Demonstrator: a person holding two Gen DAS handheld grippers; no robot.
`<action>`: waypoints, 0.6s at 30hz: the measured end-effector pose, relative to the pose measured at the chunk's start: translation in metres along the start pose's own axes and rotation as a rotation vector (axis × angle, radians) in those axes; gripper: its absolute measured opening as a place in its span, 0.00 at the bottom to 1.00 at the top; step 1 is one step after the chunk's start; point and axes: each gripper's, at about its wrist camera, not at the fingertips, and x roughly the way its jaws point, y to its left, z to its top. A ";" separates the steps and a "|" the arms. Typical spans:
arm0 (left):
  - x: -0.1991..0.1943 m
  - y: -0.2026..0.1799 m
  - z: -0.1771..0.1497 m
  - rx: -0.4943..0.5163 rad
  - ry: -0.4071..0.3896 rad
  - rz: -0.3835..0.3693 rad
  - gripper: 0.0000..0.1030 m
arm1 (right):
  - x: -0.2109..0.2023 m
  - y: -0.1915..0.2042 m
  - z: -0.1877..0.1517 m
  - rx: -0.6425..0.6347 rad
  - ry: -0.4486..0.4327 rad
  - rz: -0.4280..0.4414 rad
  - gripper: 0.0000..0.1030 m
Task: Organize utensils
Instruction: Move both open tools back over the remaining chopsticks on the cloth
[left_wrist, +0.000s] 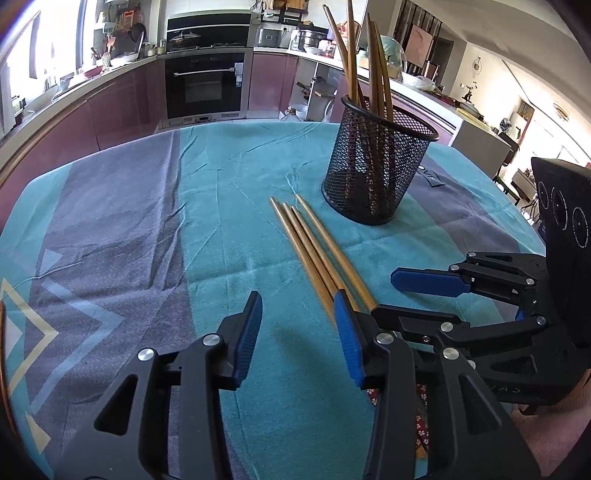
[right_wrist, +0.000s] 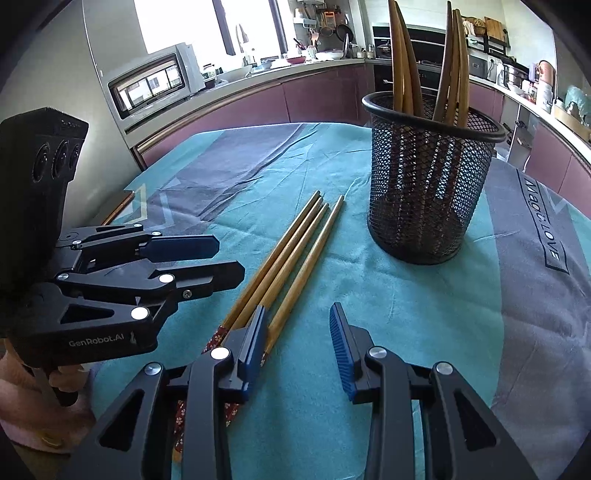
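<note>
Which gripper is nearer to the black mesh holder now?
Right. The right gripper hovers over the cloth before the mesh holder, beside the loose chopsticks. The left gripper is across those chopsticks, farther away. Both are empty.

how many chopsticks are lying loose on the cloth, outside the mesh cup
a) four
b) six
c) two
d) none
a: four loose chopsticks lie side by side on the teal cloth, in front of the black mesh cup, which holds several more standing upright.
</note>
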 end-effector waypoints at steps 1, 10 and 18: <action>0.002 -0.001 0.000 0.007 0.006 -0.001 0.40 | 0.000 -0.001 0.000 0.005 -0.001 0.002 0.32; 0.013 -0.006 0.000 0.034 0.035 0.019 0.41 | -0.004 -0.010 -0.004 0.024 0.000 0.014 0.32; 0.012 -0.003 -0.001 0.045 0.047 0.012 0.33 | -0.005 -0.011 -0.005 0.026 -0.001 0.021 0.32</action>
